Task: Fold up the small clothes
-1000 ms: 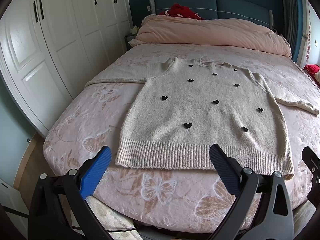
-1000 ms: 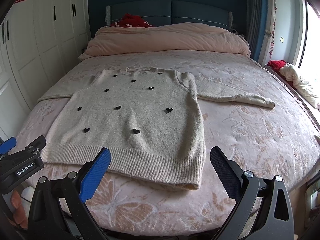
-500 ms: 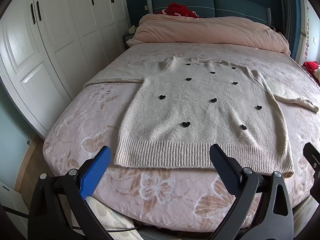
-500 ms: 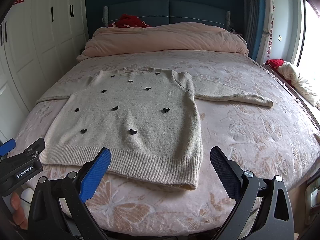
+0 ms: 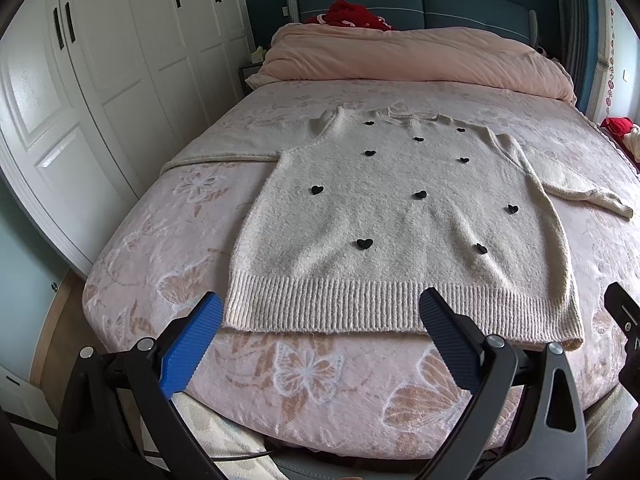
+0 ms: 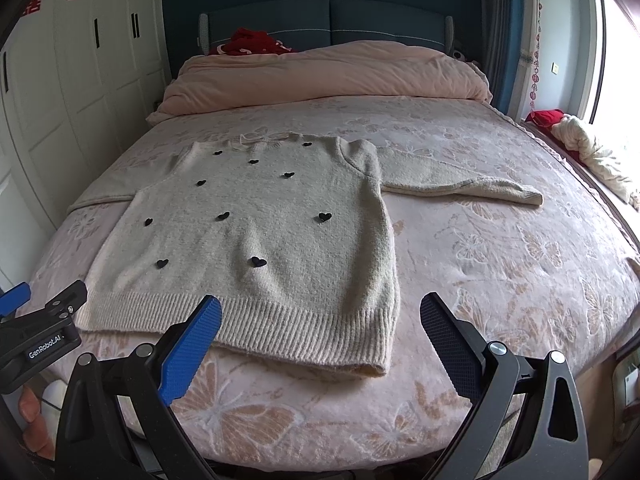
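Observation:
A cream knit sweater (image 5: 400, 224) with small black hearts lies flat, front up, on the bed, hem nearest me and both sleeves spread sideways. It also shows in the right wrist view (image 6: 256, 240), with its right sleeve (image 6: 472, 188) stretched out to the right. My left gripper (image 5: 320, 332) is open and empty, just short of the hem's left half. My right gripper (image 6: 320, 332) is open and empty, near the hem's right corner. The left gripper's body (image 6: 44, 336) shows at the left edge of the right wrist view.
The bed (image 5: 312, 392) has a pink floral cover and a rolled pink duvet (image 5: 412, 56) at the head. White wardrobes (image 5: 100, 80) stand close on the left. Red clothes (image 5: 352, 16) lie by the headboard. A window ledge with clothes (image 6: 592, 148) is on the right.
Both grippers have eased a little nearer to the bed; the sweater sits slightly lower and larger in both views. The sweater itself has not moved. Both grippers stay open.

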`<move>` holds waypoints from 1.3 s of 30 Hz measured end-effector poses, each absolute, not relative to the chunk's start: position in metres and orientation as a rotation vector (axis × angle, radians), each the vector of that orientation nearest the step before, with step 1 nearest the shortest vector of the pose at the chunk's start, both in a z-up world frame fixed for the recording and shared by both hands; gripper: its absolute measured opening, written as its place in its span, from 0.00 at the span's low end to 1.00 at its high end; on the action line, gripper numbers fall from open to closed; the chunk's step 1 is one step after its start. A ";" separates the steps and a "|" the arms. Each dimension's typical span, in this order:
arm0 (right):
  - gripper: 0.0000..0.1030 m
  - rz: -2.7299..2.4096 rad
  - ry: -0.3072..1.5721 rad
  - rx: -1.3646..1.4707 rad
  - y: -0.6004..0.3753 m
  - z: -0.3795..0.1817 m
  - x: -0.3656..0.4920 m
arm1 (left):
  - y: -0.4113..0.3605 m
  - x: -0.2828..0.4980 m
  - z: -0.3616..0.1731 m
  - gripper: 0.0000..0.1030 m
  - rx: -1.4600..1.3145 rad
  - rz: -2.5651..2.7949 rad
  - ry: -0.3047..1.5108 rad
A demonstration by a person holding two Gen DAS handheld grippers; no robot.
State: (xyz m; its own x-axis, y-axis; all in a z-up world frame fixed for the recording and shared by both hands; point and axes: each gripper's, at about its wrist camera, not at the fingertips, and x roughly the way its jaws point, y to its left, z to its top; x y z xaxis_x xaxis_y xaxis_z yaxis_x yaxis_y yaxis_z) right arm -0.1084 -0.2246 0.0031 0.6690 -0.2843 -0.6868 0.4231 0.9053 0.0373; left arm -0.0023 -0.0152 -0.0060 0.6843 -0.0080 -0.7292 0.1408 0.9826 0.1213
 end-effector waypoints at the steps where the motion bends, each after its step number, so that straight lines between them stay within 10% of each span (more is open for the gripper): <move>1: 0.95 -0.401 0.738 0.201 -0.225 0.003 -0.108 | -0.016 -0.003 -0.006 0.93 0.175 -0.084 0.814; 39: 0.95 -0.422 0.751 0.217 -0.245 -0.008 -0.111 | -0.025 -0.002 -0.005 0.94 0.150 -0.108 0.814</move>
State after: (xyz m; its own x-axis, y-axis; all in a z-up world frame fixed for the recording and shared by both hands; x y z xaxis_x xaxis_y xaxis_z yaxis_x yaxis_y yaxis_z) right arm -0.1108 -0.2450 -0.0076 0.6523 -0.2926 -0.6992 0.4451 0.8946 0.0409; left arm -0.0020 -0.0254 -0.0053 0.6823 -0.0382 -0.7300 0.1532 0.9839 0.0917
